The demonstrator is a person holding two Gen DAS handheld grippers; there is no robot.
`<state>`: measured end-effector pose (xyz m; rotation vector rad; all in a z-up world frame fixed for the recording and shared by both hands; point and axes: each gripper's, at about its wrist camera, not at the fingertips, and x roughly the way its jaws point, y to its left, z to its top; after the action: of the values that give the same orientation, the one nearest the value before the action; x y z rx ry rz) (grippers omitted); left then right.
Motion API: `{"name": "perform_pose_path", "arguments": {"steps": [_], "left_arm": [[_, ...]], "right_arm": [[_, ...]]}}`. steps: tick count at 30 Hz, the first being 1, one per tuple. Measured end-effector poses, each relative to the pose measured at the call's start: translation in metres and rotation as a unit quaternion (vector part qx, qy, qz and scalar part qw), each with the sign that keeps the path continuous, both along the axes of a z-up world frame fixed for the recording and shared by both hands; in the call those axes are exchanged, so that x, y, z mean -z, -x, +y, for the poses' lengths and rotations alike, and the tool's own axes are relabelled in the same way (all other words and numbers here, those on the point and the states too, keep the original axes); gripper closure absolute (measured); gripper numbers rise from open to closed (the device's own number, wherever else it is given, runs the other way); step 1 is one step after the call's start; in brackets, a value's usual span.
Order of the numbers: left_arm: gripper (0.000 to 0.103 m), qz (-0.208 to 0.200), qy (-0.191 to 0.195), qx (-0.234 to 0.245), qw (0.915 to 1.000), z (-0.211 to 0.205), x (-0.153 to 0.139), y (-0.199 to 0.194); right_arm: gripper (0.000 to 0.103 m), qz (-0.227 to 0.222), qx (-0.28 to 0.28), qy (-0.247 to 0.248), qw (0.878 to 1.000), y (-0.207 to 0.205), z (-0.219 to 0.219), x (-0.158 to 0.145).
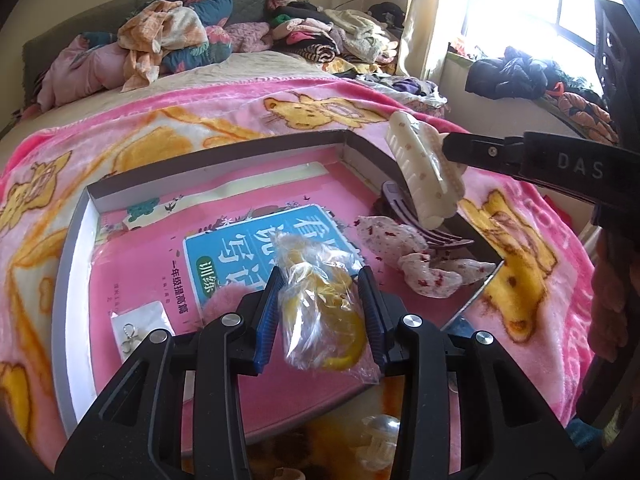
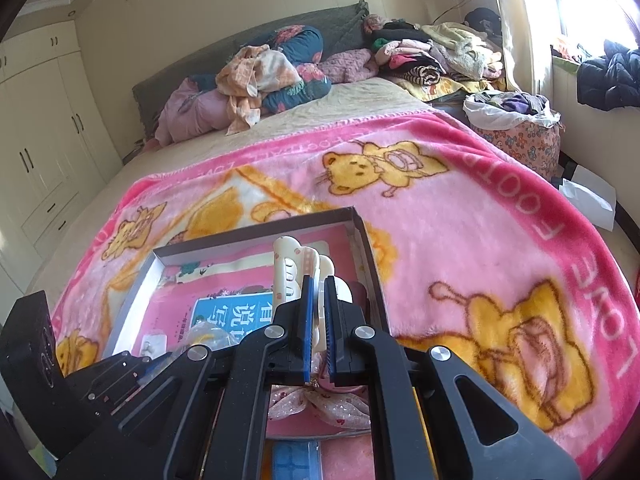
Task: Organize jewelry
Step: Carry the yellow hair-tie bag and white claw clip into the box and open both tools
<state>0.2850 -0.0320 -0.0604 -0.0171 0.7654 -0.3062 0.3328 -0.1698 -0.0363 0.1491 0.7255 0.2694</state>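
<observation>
Two grippers hold jewelry over the box (image 1: 76, 216): left gripper (image 1: 322, 280) pinches a plastic bag (image 1: 316, 312), seemingly of yellow pieces, near its front edge; right gripper (image 2: 318, 284) clamps a white hair claw (image 1: 424, 176) above its right edge.

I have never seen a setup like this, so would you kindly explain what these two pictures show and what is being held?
There is no robot here: a person holds a two-finger claw in each hand, and a wide-angle camera on each looks forward along its fingers. In the left camera's picture, the left claw grips a clear plastic bag with something yellow inside, while the right claw reaches in from the side holding a cream hair clip. The right camera shows that same right claw shut on the clip. Below lies a shallow box on a pink cartoon blanket, holding a pink book, a purple hair clip and a speckled scrunchie.
</observation>
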Motion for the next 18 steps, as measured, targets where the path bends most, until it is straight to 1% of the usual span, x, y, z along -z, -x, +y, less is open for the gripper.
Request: {"name": "perform_pose_path", "arguments": {"steps": [9, 13, 18], "left_arm": [[0.073, 0.005, -0.003, -0.019, 0.9998, 0.010, 0.005, -0.006], [0.073, 0.003, -0.006, -0.024, 0.9997, 0.014, 0.006, -0.006], [0.073, 0.004, -0.003, -0.029, 0.9996, 0.017, 0.006, -0.003]], "right_arm": [[0.097, 0.022, -0.015, -0.007, 1.000, -0.005, 0.006, 0.013], [0.097, 0.029, -0.022, -0.001, 0.999, -0.006, 0.012, 0.020], [0.099, 0.040, -0.031, -0.013, 0.999, -0.006, 0.015, 0.026]]}}
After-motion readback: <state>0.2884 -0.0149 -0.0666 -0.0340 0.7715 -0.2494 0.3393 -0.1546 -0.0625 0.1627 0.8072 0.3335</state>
